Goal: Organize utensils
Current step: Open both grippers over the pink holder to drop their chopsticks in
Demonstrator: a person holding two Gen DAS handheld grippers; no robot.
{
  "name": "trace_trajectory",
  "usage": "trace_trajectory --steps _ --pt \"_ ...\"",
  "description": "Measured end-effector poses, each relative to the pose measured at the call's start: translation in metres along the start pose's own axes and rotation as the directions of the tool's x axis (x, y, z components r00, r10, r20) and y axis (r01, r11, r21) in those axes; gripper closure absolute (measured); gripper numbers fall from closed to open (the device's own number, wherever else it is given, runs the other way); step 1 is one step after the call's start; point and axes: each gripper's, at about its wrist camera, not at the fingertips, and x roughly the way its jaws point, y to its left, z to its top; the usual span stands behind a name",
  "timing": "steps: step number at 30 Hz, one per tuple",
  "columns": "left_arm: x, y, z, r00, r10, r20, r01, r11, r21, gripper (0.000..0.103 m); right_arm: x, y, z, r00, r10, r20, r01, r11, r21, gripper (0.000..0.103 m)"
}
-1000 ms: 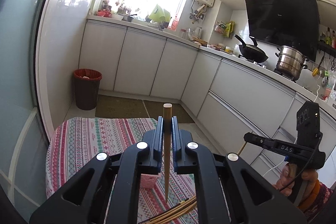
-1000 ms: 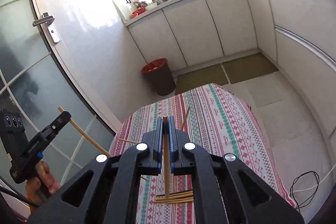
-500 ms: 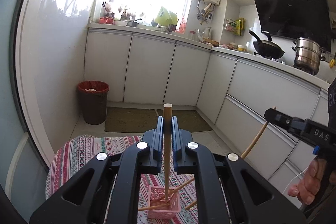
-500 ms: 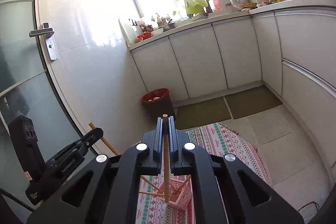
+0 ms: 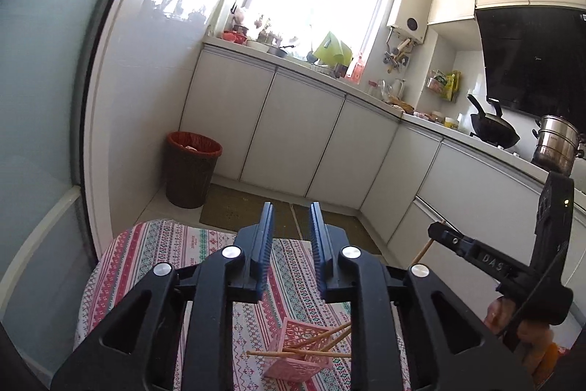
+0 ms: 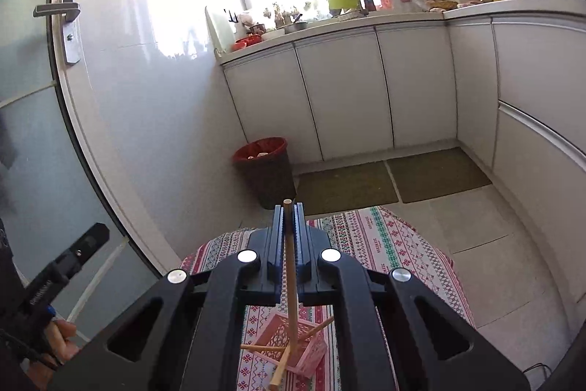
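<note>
A pink lattice basket (image 5: 296, 352) stands on the striped tablecloth (image 5: 154, 255), with several wooden chopsticks (image 5: 311, 347) leaning in it. My left gripper (image 5: 291, 226) is open and empty above the basket. My right gripper (image 6: 289, 218) is shut on one wooden chopstick (image 6: 291, 281), held upright with its lower end over the basket (image 6: 293, 343). The right gripper also shows at the right in the left wrist view (image 5: 439, 233), the left gripper at the lower left in the right wrist view (image 6: 91, 240).
The small round table (image 6: 384, 244) stands in a kitchen. A red-rimmed waste bin (image 5: 192, 163) sits on the floor by white cabinets (image 5: 293, 134). A glass door with a handle (image 6: 62, 13) is at the left. Floor mats (image 6: 384, 182) lie beyond the table.
My left gripper has opened and let go of its chopstick, which now lies in the basket with the others. Both grippers have shifted above the basket; the right still holds its chopstick.
</note>
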Motion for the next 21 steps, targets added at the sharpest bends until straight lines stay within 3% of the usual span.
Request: trace_trajectory --steps 2,6,13,14,16,18,21 --pt "-0.001 0.000 -0.002 1.000 0.008 -0.008 -0.007 1.000 0.012 0.070 0.011 0.003 -0.007 1.000 0.015 -0.004 -0.015 1.000 -0.020 0.098" --pt "0.000 -0.002 -0.004 0.999 0.012 -0.041 -0.011 1.000 0.023 0.069 0.026 0.005 -0.015 0.998 0.022 -0.053 -0.022 1.000 -0.006 0.097" --pt "-0.011 -0.017 -0.003 0.998 -0.015 -0.066 0.018 0.999 0.044 0.064 -0.016 0.004 -0.003 1.000 0.006 -0.004 -0.006 1.000 -0.019 0.094" --pt "-0.012 -0.020 -0.004 0.997 -0.016 -0.073 0.019 0.999 0.047 0.060 -0.023 0.004 -0.003 1.000 0.002 -0.001 -0.002 1.000 -0.018 0.090" --pt "-0.015 -0.026 -0.007 0.996 -0.025 -0.086 0.030 0.998 0.051 0.053 -0.036 0.002 -0.005 1.000 -0.011 0.006 0.011 1.000 -0.008 0.063" --pt "-0.019 -0.033 -0.012 0.994 -0.032 -0.103 0.038 0.997 0.059 0.044 -0.050 -0.002 -0.009 0.999 -0.034 0.025 0.034 0.999 0.010 0.049" --pt "-0.025 -0.044 -0.018 0.992 -0.035 -0.122 0.045 0.996 0.081 0.038 -0.067 -0.006 -0.019 0.998 -0.062 0.032 0.062 0.998 0.017 0.039"
